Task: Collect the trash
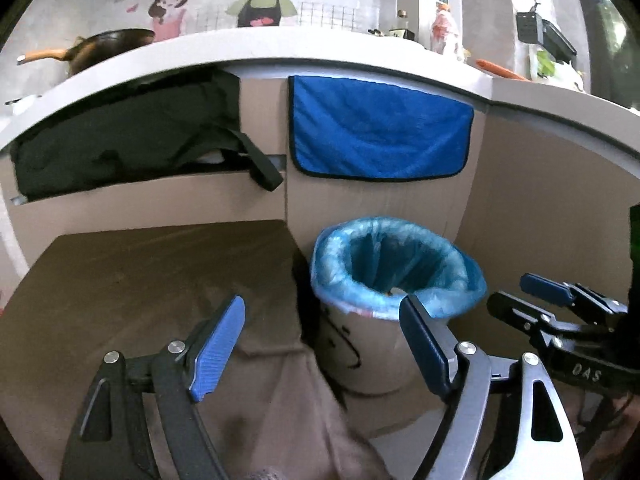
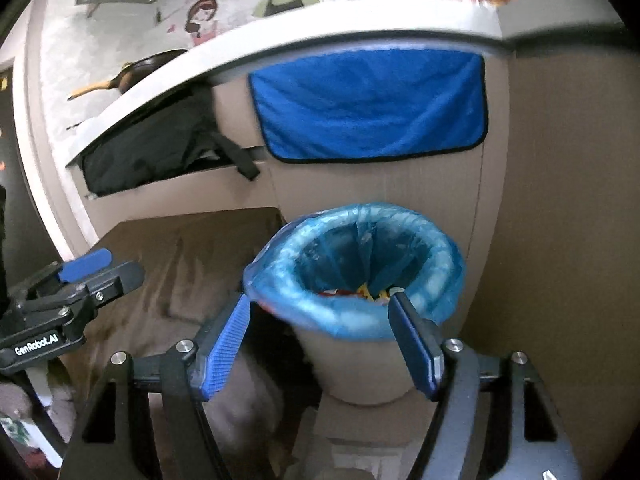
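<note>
Both the left gripper [image 1: 322,346] and right gripper [image 2: 318,342] stand wide open and empty before the blue-lined bin [image 2: 356,268] at lower centre of frame, trash [image 2: 362,293] lying inside, apparently just released there.

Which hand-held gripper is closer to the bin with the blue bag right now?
Right, narrowly. The right hand-held gripper faces the bin head-on; the left hand-held gripper sits off to the bin's left.
</note>
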A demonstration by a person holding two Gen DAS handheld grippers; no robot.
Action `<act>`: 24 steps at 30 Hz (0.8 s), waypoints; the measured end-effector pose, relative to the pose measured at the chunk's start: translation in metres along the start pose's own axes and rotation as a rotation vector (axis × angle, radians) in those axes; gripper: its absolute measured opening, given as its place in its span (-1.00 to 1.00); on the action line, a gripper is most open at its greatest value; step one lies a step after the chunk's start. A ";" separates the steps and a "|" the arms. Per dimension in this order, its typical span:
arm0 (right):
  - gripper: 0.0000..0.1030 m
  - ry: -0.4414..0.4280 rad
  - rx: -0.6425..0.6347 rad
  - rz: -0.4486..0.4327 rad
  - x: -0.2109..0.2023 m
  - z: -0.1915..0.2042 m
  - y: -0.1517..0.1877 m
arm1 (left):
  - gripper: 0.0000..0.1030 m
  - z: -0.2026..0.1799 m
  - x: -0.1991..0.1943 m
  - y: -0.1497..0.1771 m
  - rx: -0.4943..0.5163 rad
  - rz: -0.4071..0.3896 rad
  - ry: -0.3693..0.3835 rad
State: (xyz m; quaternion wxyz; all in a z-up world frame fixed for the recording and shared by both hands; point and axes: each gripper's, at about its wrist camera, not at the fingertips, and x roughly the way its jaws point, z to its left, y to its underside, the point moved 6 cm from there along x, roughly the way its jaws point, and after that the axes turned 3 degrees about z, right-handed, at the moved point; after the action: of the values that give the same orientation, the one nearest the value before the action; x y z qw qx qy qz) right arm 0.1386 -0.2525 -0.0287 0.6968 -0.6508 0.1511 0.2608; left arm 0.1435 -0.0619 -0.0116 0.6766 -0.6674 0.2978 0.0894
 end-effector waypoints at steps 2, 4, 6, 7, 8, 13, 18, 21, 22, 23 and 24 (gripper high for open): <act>0.42 0.013 -0.002 -0.011 -0.016 0.010 0.013 | 0.55 0.002 -0.010 0.009 -0.002 0.001 -0.038; 0.51 0.017 0.005 -0.024 -0.029 0.016 0.024 | 0.55 0.003 -0.022 0.020 -0.003 0.004 -0.067; 0.51 0.034 0.009 -0.042 -0.043 0.021 0.035 | 0.55 0.003 -0.035 0.033 -0.006 0.003 -0.098; 0.51 0.042 0.010 -0.052 -0.049 0.022 0.040 | 0.55 0.003 -0.042 0.039 -0.006 0.001 -0.118; 0.52 0.047 0.014 -0.065 -0.056 0.024 0.044 | 0.55 0.003 -0.047 0.043 -0.002 -0.007 -0.134; 0.54 0.053 0.021 -0.110 -0.079 0.032 0.058 | 0.55 0.006 -0.074 0.050 0.005 -0.068 -0.197; 0.56 0.076 -0.007 -0.134 -0.088 0.038 0.067 | 0.55 0.012 -0.088 0.053 -0.015 -0.093 -0.213; 0.56 0.073 -0.007 -0.135 -0.090 0.040 0.068 | 0.55 0.014 -0.093 0.053 -0.014 -0.100 -0.234; 0.56 0.072 -0.004 -0.140 -0.091 0.041 0.069 | 0.55 0.014 -0.094 0.053 -0.017 -0.106 -0.238; 0.56 0.070 -0.004 -0.145 -0.092 0.040 0.068 | 0.55 0.014 -0.097 0.052 -0.022 -0.113 -0.243; 0.56 0.070 -0.004 -0.152 -0.093 0.041 0.068 | 0.55 0.015 -0.099 0.052 -0.027 -0.120 -0.246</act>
State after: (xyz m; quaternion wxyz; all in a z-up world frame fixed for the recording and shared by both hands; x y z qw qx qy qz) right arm 0.0193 -0.2266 -0.0297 0.7075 -0.6706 0.1251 0.1845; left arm 0.0410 -0.0152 -0.0046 0.7032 -0.6771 0.1706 0.1339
